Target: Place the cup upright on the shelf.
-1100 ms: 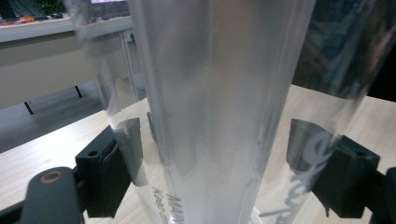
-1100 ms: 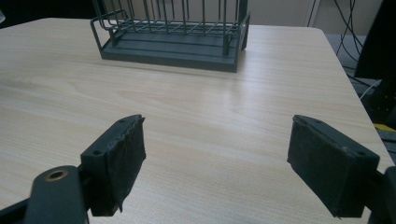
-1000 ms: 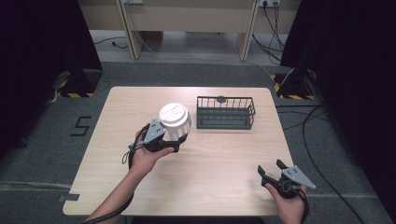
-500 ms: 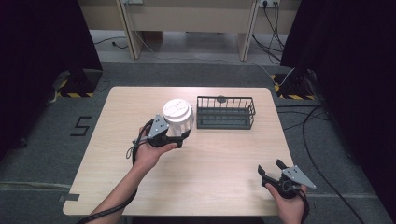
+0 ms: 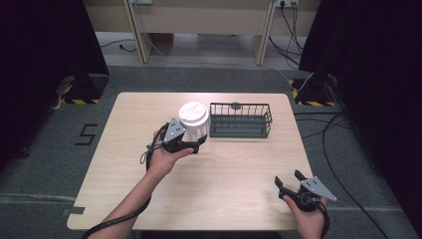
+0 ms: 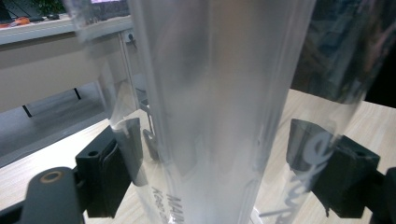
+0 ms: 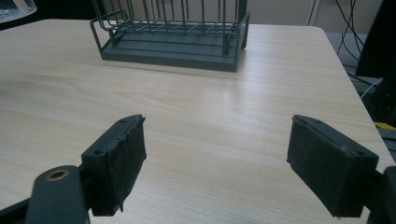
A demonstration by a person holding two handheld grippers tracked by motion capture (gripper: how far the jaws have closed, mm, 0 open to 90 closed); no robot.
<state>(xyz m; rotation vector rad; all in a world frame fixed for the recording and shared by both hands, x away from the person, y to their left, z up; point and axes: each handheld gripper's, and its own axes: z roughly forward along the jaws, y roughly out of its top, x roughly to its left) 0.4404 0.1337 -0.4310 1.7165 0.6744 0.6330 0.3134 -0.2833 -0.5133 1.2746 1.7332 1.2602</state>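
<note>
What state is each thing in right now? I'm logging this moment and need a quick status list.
Clear jar: upright, white lid on, held beside the basket's left end.
Left gripper: shut on the clear jar, one pad on each side of its wall.
Right gripper: open, holding nothing, over the table's near right corner.
Wire basket: upright on the table, looks empty.

Tall see-through plastic jar (image 5: 194, 125) with a white round lid, standing straight up, held up off the light wooden table, just left of the dark wire basket (image 5: 241, 121). White letters low on its side.
</note>
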